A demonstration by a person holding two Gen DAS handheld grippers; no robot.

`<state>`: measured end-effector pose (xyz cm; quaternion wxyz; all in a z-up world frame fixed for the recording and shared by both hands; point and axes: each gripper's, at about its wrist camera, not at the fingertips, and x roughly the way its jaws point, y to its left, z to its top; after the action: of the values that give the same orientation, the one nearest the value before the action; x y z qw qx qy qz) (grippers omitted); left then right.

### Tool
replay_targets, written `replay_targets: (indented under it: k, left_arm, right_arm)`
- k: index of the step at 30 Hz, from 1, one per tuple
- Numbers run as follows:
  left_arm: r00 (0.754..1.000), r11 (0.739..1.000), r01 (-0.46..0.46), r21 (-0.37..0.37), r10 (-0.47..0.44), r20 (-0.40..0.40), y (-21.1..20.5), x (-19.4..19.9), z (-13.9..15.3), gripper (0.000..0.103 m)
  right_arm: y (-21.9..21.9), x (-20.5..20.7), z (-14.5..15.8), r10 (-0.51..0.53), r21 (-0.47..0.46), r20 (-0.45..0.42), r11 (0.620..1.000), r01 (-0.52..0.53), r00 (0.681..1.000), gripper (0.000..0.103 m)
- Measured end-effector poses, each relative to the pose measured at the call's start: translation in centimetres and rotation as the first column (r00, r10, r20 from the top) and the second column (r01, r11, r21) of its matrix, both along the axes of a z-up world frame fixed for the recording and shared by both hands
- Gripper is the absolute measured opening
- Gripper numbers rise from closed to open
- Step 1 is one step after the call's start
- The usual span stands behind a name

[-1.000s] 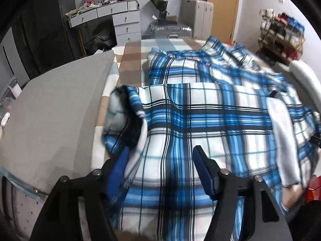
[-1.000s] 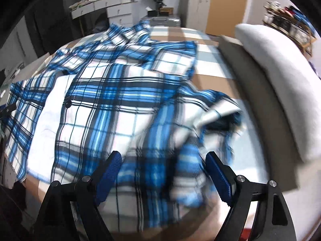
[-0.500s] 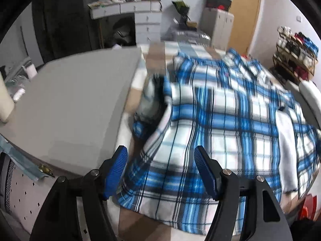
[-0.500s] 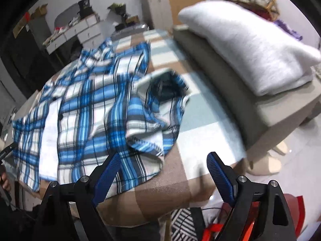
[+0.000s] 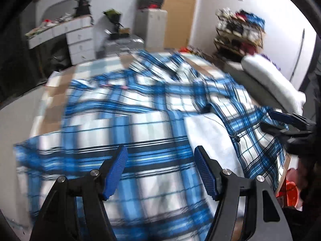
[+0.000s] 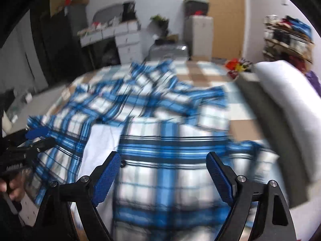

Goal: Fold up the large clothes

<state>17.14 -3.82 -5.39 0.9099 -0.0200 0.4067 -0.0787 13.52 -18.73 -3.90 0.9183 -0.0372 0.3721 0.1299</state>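
**Ana:** Shirt (image 5: pixel 144 140) first: blue and white plaid, spread across the checked bedcover (image 6: pixel 208 74), front placket showing a white lining strip down the middle. Both sides look turned in already, though the blur makes the edges hard to judge.

**Ben:** And the grippers?

**Ana:** Left gripper (image 5: pixel 160 172) hangs over the near hem, jaws apart, nothing between the pads. Right gripper (image 6: pixel 162 178) likewise: wide apart, empty, above the hem on its own side (each one shows at the edge of the other's view).

**Ben:** So the step in hand is taking the hem?

**Ana:** I'd judge so. To do it well, each gripper should pinch a bottom corner through all the layers, with the two grips level, then carry the hem up toward the collar without dragging the tucked sleeves loose.

**Ben:** Anything beside it?

**Ana:** White pillow (image 6: pixel 291 92) on a grey cushion to the right, well clear of the cloth; drawers (image 5: pixel 80 40) and a shoe rack (image 5: pixel 238 32) beyond the bed.

**Ben:** Any writing?

**Ana:** None I can read; the small print on the left gripper's body is too blurred.
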Motion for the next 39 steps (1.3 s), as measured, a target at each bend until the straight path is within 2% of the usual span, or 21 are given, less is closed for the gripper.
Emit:
replay_targets:
  k: [3,8,14,17,18,20,21,22,23,25,27,30,31,36,39]
  left_arm:
    - [0.999,1.000,0.005,0.002,-0.005,-0.052,-1.1,1.1,-1.1,0.065]
    - [0.998,0.999,0.029,0.033,-0.027,-0.063,-2.1,0.7,-1.4,0.065]
    - [0.996,0.997,0.051,0.061,-0.046,-0.074,-2.8,0.3,-1.8,0.065]
    - [0.996,0.995,0.045,0.087,-0.038,-0.078,-3.1,0.4,-2.0,0.065]
    - [0.996,0.995,0.040,0.089,-0.033,-0.078,-3.1,0.5,-2.1,0.065]
    - [0.996,0.995,0.031,0.092,-0.024,-0.083,-3.2,0.7,-2.2,0.065]
    - [0.996,0.995,0.027,0.094,-0.020,-0.084,-3.2,0.7,-2.2,0.065]
    - [0.996,0.995,0.026,0.096,-0.017,-0.087,-3.2,0.8,-2.3,0.065]
    - [0.996,0.995,0.025,0.098,-0.016,-0.088,-3.2,0.7,-2.4,0.065]
    - [0.996,0.995,0.026,0.095,-0.017,-0.089,-3.1,0.6,-2.4,0.065]
    - [0.995,0.996,0.025,0.086,-0.017,-0.094,-2.9,0.5,-2.4,0.065]
    - [0.995,0.997,0.024,0.075,-0.017,-0.095,-2.8,0.5,-2.3,0.065]
    - [0.995,0.997,0.023,0.073,-0.016,-0.096,-2.7,0.6,-2.4,0.065]
    - [0.996,0.998,0.012,0.064,-0.006,-0.094,-2.8,0.7,-2.3,0.065]
    - [0.995,0.998,0.006,0.061,0.000,-0.095,-2.6,0.8,-2.3,0.065]
  right_arm:
    - [2.7,1.5,-2.1,0.028,-0.022,-0.046,0.999,-0.029,0.999,0.086]
    - [4.5,2.0,-4.4,0.033,-0.108,-0.067,0.993,-0.040,0.997,0.086]
    - [3.9,1.7,-4.7,0.027,-0.134,-0.069,0.990,-0.036,0.997,0.085]
    - [3.3,1.1,-4.5,0.022,-0.112,-0.073,0.993,-0.030,0.997,0.072]
    - [3.1,0.9,-4.5,0.024,-0.102,-0.076,0.994,-0.032,0.997,0.064]
    - [3.0,0.7,-4.5,0.039,-0.086,-0.076,0.995,-0.045,0.996,0.044]
    - [3.0,0.6,-4.6,0.054,-0.074,-0.079,0.995,-0.060,0.995,0.027]
    - [3.1,0.5,-4.6,0.063,-0.066,-0.082,0.995,-0.069,0.995,0.015]
    - [3.3,0.5,-4.5,0.074,-0.057,-0.082,0.995,-0.079,0.994,0.012]
    - [3.5,0.2,-4.2,0.077,-0.047,-0.063,0.996,-0.081,0.995,0.006]
    - [3.2,0.1,-3.6,0.089,0.008,-0.055,0.996,-0.089,0.995,0.005]
    - [2.0,-0.2,-2.3,0.136,0.163,-0.054,0.979,-0.126,0.989,0.005]
    - [2.0,-0.3,-2.2,0.156,0.182,-0.059,0.973,-0.143,0.986,0.005]
    - [2.6,-0.3,-3.9,0.204,0.144,-0.148,0.973,-0.182,0.968,0.005]
    - [2.8,-1.0,-3.9,0.256,0.174,-0.151,0.958,-0.229,0.955,0.005]
